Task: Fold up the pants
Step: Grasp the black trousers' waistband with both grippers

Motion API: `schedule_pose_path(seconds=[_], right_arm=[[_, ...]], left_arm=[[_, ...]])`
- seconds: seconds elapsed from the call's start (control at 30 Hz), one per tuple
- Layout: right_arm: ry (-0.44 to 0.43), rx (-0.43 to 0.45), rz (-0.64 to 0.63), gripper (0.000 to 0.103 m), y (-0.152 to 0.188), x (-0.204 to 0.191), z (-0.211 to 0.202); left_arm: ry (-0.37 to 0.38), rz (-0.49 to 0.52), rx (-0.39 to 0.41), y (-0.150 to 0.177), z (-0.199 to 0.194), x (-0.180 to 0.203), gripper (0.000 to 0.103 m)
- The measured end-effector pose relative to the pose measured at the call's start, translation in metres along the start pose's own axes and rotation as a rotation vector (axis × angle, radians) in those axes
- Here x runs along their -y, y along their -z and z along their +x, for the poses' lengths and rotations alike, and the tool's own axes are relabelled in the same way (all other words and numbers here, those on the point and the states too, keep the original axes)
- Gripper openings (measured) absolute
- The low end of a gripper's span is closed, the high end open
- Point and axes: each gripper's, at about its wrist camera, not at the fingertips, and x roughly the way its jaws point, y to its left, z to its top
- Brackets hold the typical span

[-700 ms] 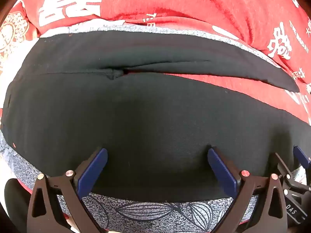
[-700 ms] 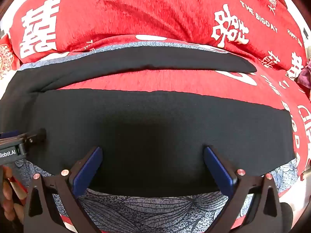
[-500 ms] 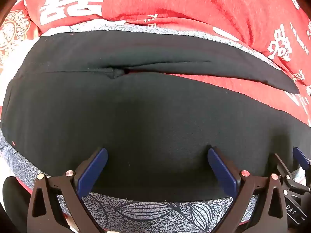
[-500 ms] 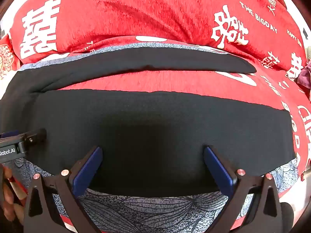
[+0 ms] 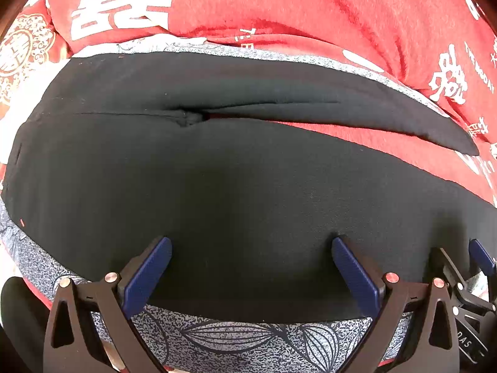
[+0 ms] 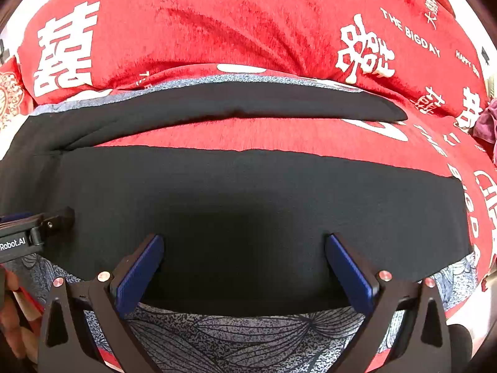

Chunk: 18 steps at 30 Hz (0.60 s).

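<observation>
Black pants (image 5: 236,186) lie flat on a bed, legs spread apart toward the right with red cover showing between them; the crotch seam (image 5: 188,119) sits mid-left. In the right wrist view the near leg (image 6: 264,199) and far leg (image 6: 248,102) both show. My left gripper (image 5: 251,267) is open, low over the near edge of the pants, holding nothing. My right gripper (image 6: 245,264) is open over the near leg's near edge, also empty. Each gripper shows at the other view's side, the right one (image 5: 466,279) and the left one (image 6: 34,233).
A grey-blue leaf-print sheet (image 5: 248,342) lies under the pants at the near edge. A bulky red quilt with white characters (image 6: 248,31) is piled behind the pants. A purple cloth (image 6: 486,124) sits at far right.
Almost nothing has moved. The left wrist view has shifted very slightly; both grippers stay open over the pants' near edge.
</observation>
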Motion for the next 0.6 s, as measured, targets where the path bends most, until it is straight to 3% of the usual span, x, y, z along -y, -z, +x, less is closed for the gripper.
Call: schedule_pose_path(seconds=[0.2, 0.4, 0.6], right_arm=[[0.002, -0.011, -0.001, 0.103, 0.000, -0.001, 0.002], [0.004, -0.020, -0.002, 0.103, 0.001, -0.001, 0.002], [0.008, -0.073, -0.004, 0.103, -0.005, -0.002, 0.006]], left_arm=[[-0.025, 0.018, -0.023, -0.002, -0.002, 0.002, 0.103], [-0.116, 0.047, -0.010, -0.005, -0.010, -0.001, 0.103], [-0.119, 0.003, 0.023, -0.011, -0.025, -0.019, 0.103]])
